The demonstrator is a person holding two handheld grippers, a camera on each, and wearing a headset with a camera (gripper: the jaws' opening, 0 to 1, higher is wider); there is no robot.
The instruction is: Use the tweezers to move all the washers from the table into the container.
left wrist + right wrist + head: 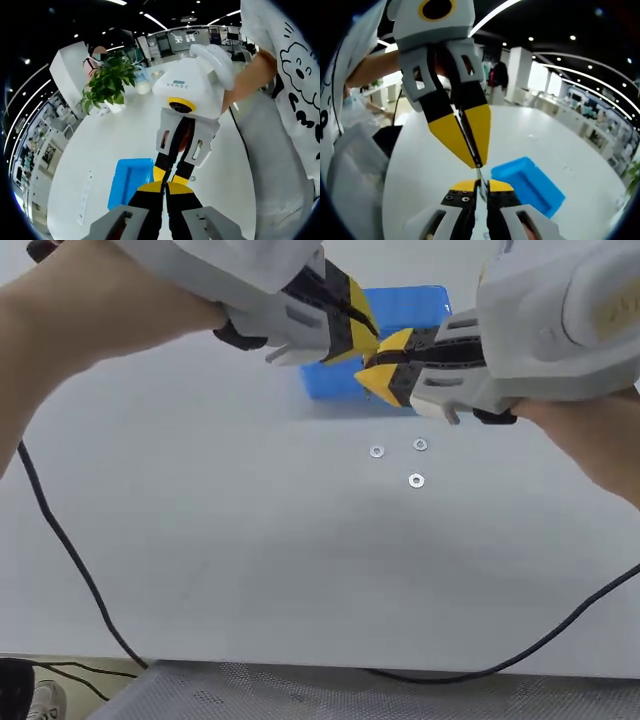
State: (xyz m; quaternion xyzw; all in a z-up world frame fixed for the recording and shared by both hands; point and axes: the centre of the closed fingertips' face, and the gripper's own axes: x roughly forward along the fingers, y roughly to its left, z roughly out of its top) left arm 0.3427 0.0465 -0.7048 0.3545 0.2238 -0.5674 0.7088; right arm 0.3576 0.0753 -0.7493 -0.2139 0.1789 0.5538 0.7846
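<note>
Above the white desk [200, 540], holding the tweezers [470, 132] pinched narrow in the left gripper [165, 186] and nipped at the tip by the equally narrow right gripper [480, 184], probably to re-seat them for picking, with three washers [416, 480] loose mid-desk, just short of the blue container [410, 302] toward the far edge.

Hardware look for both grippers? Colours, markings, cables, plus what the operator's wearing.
Matched pair: left gripper and right gripper have white-grey housings, black jaws and yellow wedge tips. XENSE lettering sits on the right one's housing. Black cables trail over the table. The person wears a white T-shirt with black cartoon print.
</note>
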